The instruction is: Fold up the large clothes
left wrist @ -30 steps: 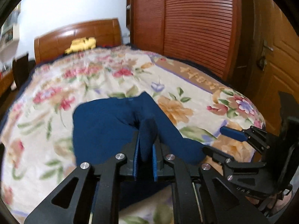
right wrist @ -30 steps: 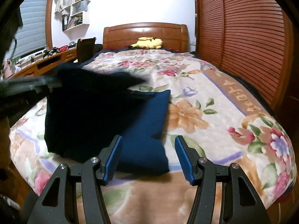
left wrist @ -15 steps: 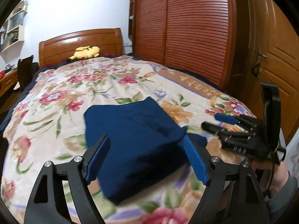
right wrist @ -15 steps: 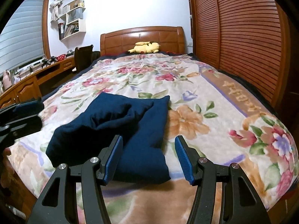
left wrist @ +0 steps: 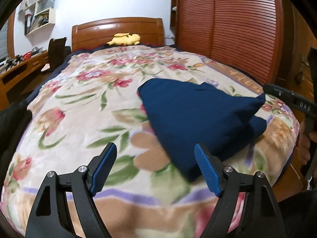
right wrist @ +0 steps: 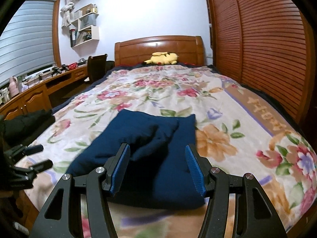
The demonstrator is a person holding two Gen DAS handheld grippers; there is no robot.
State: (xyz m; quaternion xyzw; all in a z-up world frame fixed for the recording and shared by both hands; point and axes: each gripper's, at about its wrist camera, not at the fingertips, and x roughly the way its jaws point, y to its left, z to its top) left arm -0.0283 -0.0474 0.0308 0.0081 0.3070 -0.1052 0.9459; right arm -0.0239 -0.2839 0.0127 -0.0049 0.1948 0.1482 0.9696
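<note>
Lying bunched at lower centre of the floral blanket, the navy garment seems untouched, with left gripper and right gripper jaws apart.

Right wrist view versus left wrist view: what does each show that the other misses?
Only the right wrist view shows the window blind, the long desk beneath it, and the open right claw framing the navy garment. Only the left wrist view shows the open left claw over bare blanket, clear of the garment, and a hand at the right edge. Both share the bed, headboard, yellow plush toy, wall shelf and slatted wardrobe.
</note>
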